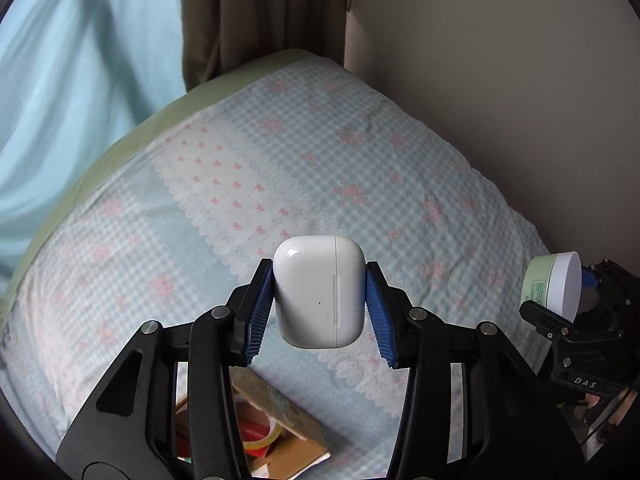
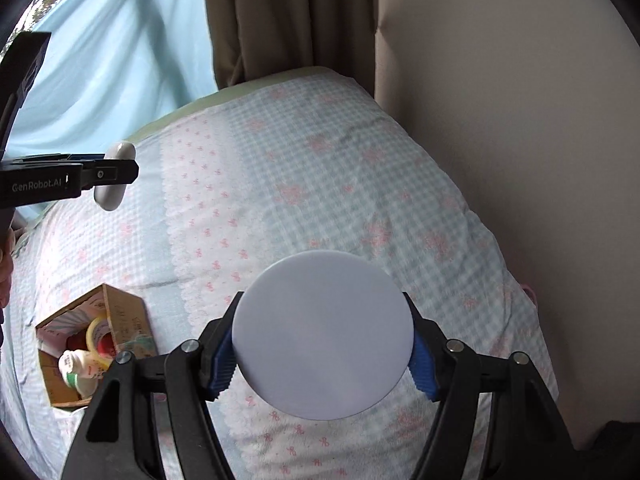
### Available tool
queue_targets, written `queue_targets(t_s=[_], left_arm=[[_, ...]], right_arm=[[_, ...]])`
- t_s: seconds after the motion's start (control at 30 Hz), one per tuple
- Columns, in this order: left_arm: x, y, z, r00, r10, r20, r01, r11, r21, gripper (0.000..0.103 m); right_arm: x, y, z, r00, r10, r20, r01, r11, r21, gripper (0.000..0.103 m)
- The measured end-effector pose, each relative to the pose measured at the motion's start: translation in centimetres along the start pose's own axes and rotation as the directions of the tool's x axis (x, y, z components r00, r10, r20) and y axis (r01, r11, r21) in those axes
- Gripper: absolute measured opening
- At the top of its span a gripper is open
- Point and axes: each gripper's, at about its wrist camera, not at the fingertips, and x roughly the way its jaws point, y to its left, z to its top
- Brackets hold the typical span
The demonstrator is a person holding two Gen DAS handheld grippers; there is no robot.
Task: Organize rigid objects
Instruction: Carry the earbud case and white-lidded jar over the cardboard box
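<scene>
My left gripper (image 1: 319,298) is shut on a white earbud case (image 1: 319,292) and holds it above the bed. The case also shows in the right wrist view (image 2: 114,176), at the left. My right gripper (image 2: 323,350) is shut on a round jar (image 2: 323,334) with a pale lid facing the camera. In the left wrist view the jar (image 1: 554,284) shows a green body and white lid at the right edge. A small open cardboard box (image 2: 116,316) lies on the bed at lower left, below the left gripper; it also shows in the left wrist view (image 1: 288,440).
The box holds a tape roll (image 2: 96,332) and a small white bottle (image 2: 78,368). The bed has a blue checked quilt (image 2: 320,184) with pink bows. A beige wall (image 2: 520,120) is at the right, brown curtains (image 2: 288,16) at the back.
</scene>
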Motion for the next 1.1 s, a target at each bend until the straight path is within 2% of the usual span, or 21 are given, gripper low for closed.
queue_targets(t_s=[0.23, 0.57, 0.8, 1.1], left_arm=[[-8.2, 5.6, -7.4, 0.997, 0.06, 0.045, -0.053, 0.99, -0.134, 0.041], [-13.9, 14.2, -20.4, 0.994, 0.109, 0.025, -0.099, 0.957, -0.275, 0.041], [-13.4, 18.6, -27.1, 0.993, 0.12, -0.014, -0.117, 0.925, -0.361, 0.041], [-9.2, 22.2, -30.6, 0.994, 0.09, -0.06, -0.107, 0.884, -0.455, 0.041]], right_arm=[[-4.7, 6.6, -1.5, 0.994, 0.106, 0.0, -0.105, 0.987, -0.118, 0.066], [-8.2, 17.3, -3.4, 0.967, 0.252, -0.021, -0.251, 0.948, -0.196, 0.066], [-6.6, 24.7, -4.5, 0.951, 0.297, -0.089, -0.31, 0.916, -0.253, 0.066], [-1.2, 31.6, -5.1, 0.928, 0.309, -0.206, -0.361, 0.883, -0.3, 0.066]])
